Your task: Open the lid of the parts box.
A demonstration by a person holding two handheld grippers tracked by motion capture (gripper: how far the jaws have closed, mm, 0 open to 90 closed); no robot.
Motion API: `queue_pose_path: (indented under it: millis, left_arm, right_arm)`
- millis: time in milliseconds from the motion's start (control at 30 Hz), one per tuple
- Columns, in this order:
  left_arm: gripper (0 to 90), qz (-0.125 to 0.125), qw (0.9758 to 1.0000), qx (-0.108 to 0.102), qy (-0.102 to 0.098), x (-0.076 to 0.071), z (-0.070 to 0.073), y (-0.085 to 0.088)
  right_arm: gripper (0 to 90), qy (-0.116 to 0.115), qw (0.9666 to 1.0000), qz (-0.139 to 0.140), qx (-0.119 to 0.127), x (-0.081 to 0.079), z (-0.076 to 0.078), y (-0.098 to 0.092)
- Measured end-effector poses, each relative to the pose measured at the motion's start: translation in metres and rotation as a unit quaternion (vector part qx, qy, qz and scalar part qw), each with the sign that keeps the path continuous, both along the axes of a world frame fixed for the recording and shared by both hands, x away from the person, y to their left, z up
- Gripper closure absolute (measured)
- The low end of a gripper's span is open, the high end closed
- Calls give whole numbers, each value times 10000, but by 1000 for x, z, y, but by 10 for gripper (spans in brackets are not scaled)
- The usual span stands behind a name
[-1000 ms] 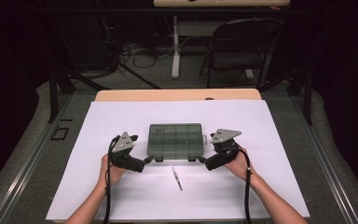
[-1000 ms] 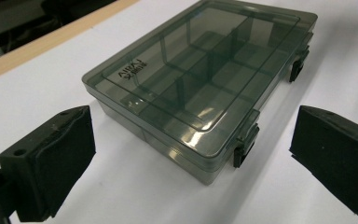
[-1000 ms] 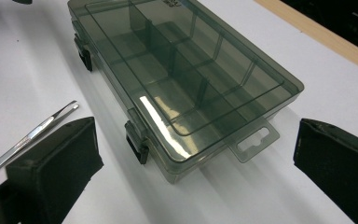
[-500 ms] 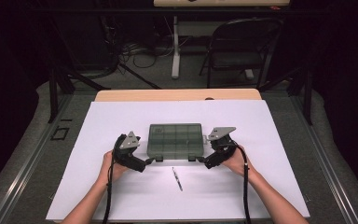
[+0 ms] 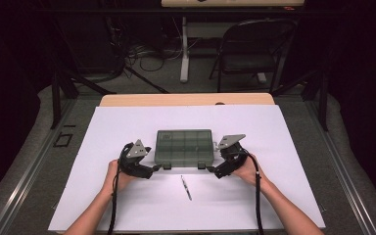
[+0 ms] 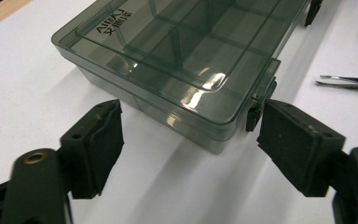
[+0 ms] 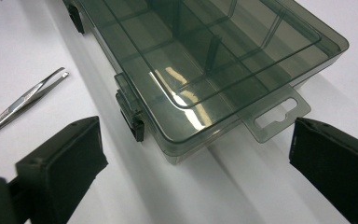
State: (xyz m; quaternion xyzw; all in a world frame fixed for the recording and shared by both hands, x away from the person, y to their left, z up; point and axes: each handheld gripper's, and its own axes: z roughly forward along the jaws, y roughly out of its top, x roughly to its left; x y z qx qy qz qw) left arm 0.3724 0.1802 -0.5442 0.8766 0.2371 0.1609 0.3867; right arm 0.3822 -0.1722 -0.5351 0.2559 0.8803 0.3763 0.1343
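Smoky transparent plastic compartment box (image 5: 183,147) lid-shut on white table (image 5: 284,196); left gripper (image 6: 186,149) jaws closing, apart around near-left corner; right gripper (image 7: 196,177) wide at near-right corner.

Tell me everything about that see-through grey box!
The box is smoky clear plastic, flat and rectangular, with dividers making compartments inside that look empty. Its lid is shut; two black latches sit on the front and a hang tab sticks out one end. It lies flat on the white sheet.

one compartment box (image 5: 184,147), one pair of tweezers (image 5: 186,187)
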Motion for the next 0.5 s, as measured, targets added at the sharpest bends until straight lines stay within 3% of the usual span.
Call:
queue_pose_path:
  millis: [500]
  left_arm:
    - [360,-46,10000,-1,-45,-3,-2,0]
  right_arm:
    - [291,42,9998,30,-198,-2,-3,2]
